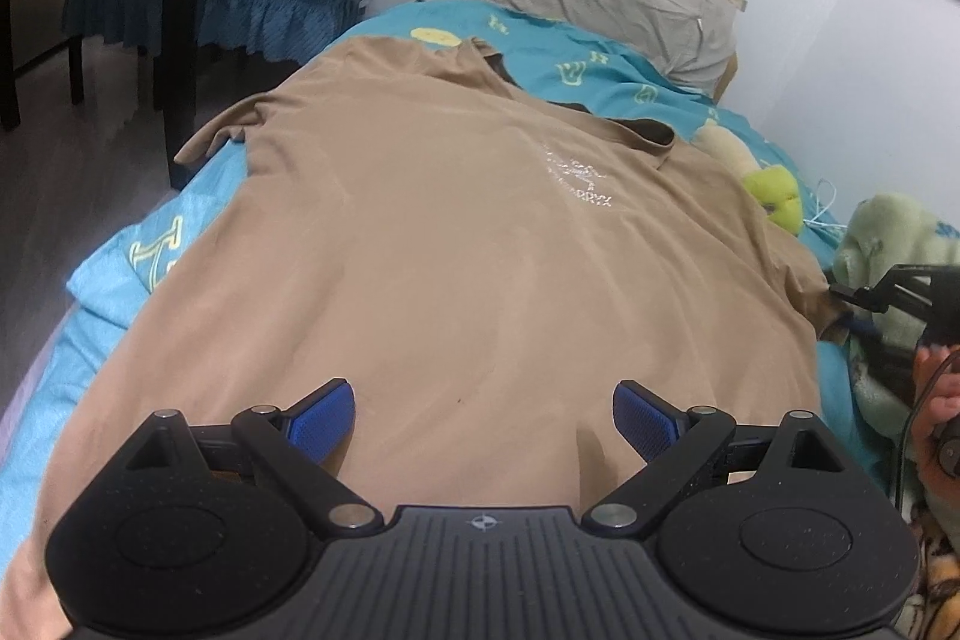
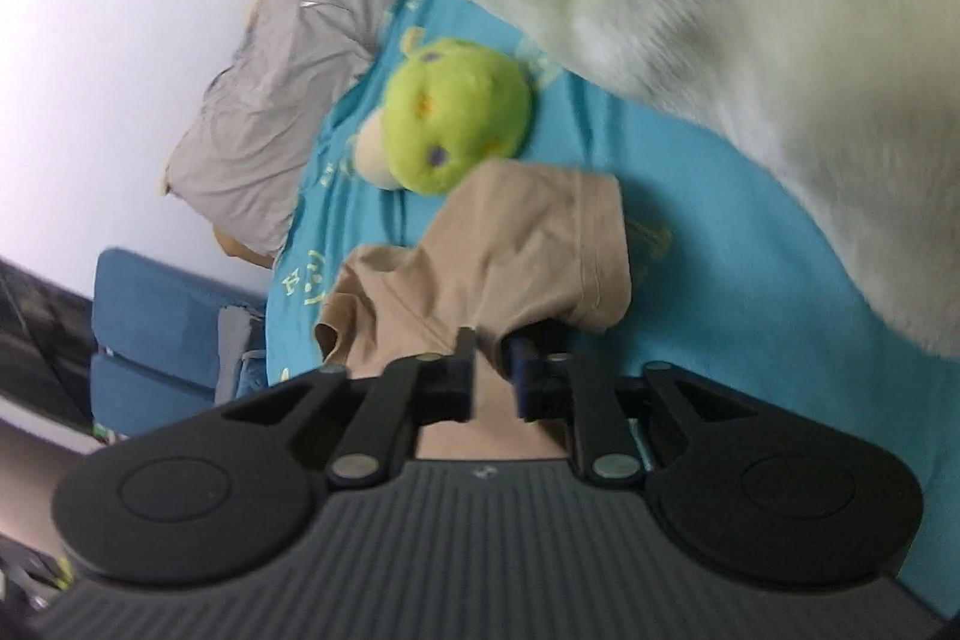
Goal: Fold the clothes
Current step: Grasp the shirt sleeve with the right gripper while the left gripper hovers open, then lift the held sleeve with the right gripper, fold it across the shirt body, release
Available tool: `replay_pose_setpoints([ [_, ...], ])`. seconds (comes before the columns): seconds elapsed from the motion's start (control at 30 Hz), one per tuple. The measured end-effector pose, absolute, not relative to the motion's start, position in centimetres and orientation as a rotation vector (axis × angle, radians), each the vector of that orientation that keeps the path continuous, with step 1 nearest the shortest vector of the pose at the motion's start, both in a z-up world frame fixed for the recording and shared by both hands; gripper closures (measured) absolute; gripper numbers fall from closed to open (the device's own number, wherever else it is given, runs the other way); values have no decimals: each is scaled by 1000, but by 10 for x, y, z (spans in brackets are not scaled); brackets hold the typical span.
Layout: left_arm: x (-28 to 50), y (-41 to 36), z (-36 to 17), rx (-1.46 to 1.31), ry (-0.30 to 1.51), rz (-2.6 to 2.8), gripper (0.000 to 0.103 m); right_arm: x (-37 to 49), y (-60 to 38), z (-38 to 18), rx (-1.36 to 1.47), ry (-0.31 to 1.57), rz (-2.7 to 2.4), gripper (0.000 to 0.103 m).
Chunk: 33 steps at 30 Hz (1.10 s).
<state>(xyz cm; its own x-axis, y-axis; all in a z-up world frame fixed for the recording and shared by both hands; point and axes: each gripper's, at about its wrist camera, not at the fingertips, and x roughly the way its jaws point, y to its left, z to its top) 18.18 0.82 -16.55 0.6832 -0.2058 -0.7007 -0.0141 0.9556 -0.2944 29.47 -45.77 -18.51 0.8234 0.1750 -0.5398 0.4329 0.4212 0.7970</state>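
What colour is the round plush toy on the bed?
Lime green plush toy with small orange and purple spots, clearest in the right wrist view.

Faint print on the shirt, little else legible.

On the chest of my tan T-shirt [image 1: 456, 244] a pale logo [image 1: 579, 181] ends in letters that look like "RYX"; the rest is too faint to read. The blue bedsheet [image 1: 600, 58] carries yellow characters [image 2: 306, 280] I cannot make out.
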Motion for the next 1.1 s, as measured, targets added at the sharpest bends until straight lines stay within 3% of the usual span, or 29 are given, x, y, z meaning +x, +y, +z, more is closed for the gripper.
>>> replay_pose_setpoints([
  [0.07,185,9,-169,-293,825,-105,8,295,-458,-194,1178,613,-184,43],
  [0.1,187,9,-171,-295,831,-103,8,296,-459,-197,1187,602,-185,41],
  [0.4,190,1,-176,-259,823,-127,8,340,-456,-227,1109,563,-179,41],
  [0.67,190,4,-175,-283,799,-143,8,371,-475,-231,1186,421,-192,40],
  [0.83,189,1,-177,-247,796,-148,8,400,-461,-228,967,541,-142,42],
  [0.87,190,0,-177,-238,795,-148,8,401,-459,-226,925,550,-150,50],
  [0.97,191,-3,-178,-218,793,-148,8,402,-456,-214,833,552,-171,93],
  [1.1,188,-6,-178,-191,787,-141,8,387,-449,-179,685,406,-178,96],
])
